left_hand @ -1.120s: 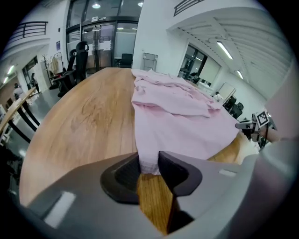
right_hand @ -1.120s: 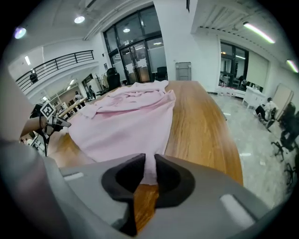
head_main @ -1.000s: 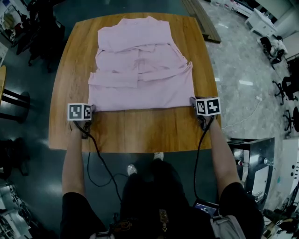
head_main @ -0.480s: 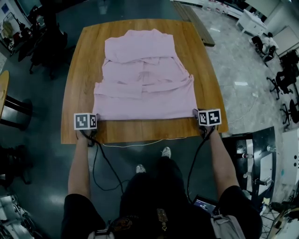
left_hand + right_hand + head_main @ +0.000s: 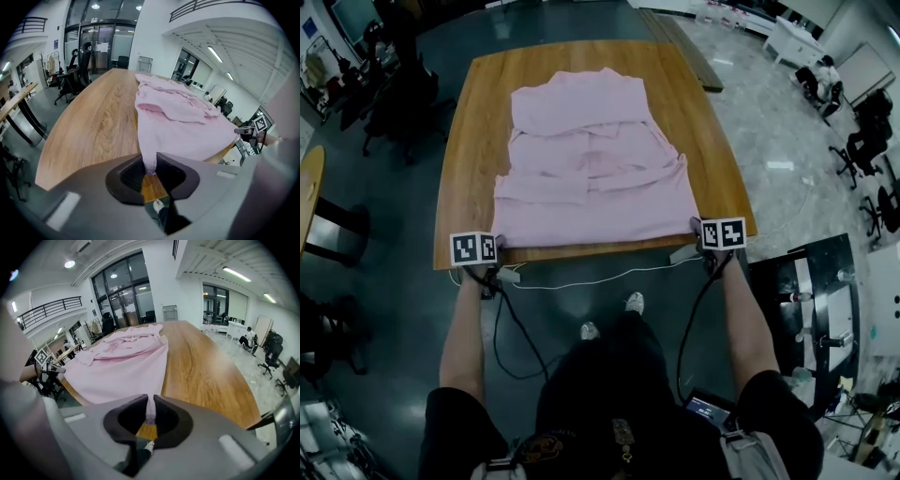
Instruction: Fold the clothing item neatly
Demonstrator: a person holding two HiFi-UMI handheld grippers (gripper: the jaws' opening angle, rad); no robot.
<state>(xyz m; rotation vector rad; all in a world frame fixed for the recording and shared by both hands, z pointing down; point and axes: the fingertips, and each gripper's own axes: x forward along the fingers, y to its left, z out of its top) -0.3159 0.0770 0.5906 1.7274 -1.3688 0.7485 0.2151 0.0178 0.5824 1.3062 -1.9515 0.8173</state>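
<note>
In the head view, a pale pink cloth garment lies flat on a brown wooden counter and fills the middle of the frame. Its collar end points to the top of the picture and its sleeves are folded across its front. The straight bottom hem runs along the counter's near edge. The left tongs sit at the hem's lower left corner and the right tongs at its lower right corner, each carrying a black-and-white marker cube. A thin white cable trails over the dark floor just below the counter edge.

In the left gripper view, the left tongs' jaws are nearly together, pinching a narrow fold of the pink cloth at the bottom centre. From there the garment fans out toward the upper right, with bare wood taking up the left half of the frame. A shoe shows under the jaws, beyond the counter edge.

In the right gripper view, the right tongs' jaws are likewise closed down on a thin fold of the hem at the bottom centre. The garment spreads to the upper left, and bare counter runs along the right.
</note>
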